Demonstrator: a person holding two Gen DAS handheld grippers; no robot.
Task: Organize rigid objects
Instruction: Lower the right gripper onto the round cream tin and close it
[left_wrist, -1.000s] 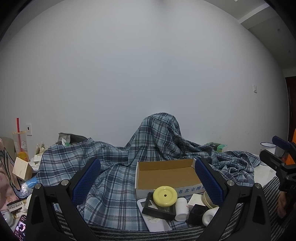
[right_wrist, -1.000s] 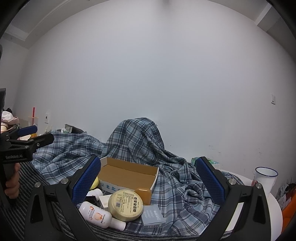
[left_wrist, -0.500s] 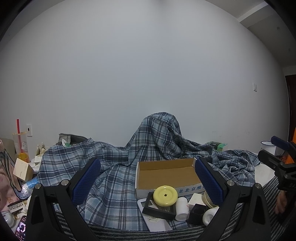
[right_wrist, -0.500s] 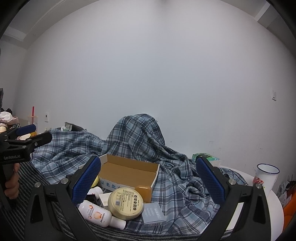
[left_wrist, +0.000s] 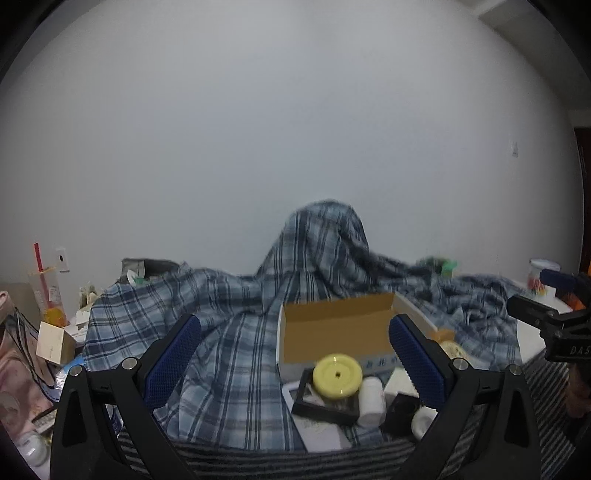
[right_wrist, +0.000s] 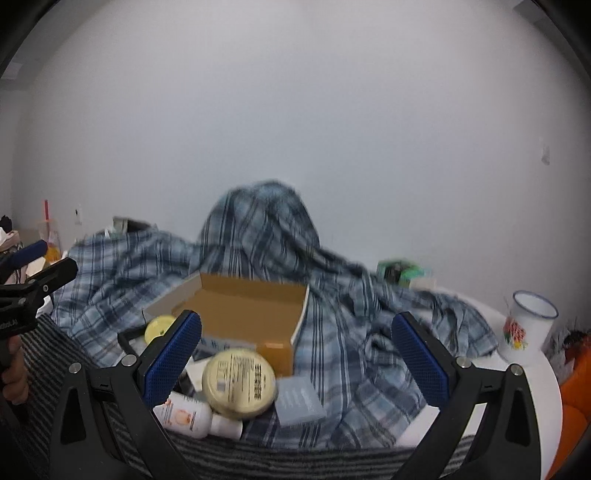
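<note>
Cardboard box, open-topped with nothing visible inside, sits on a rumpled plaid cloth, seemingly ready to receive the small items heaped just in front of it: a yellow disc, a white jar, a round tin and a lotion bottle. The left hand-held gripper and right hand-held gripper both hover above the pile, jaws spread wide, holding nothing. An enamel mug stands well apart on the right. The tight overlap of items could hinder a clean pick.

Blue plaid cloth, brown cardboard box, yellow lid, white-and-blue mug
</note>
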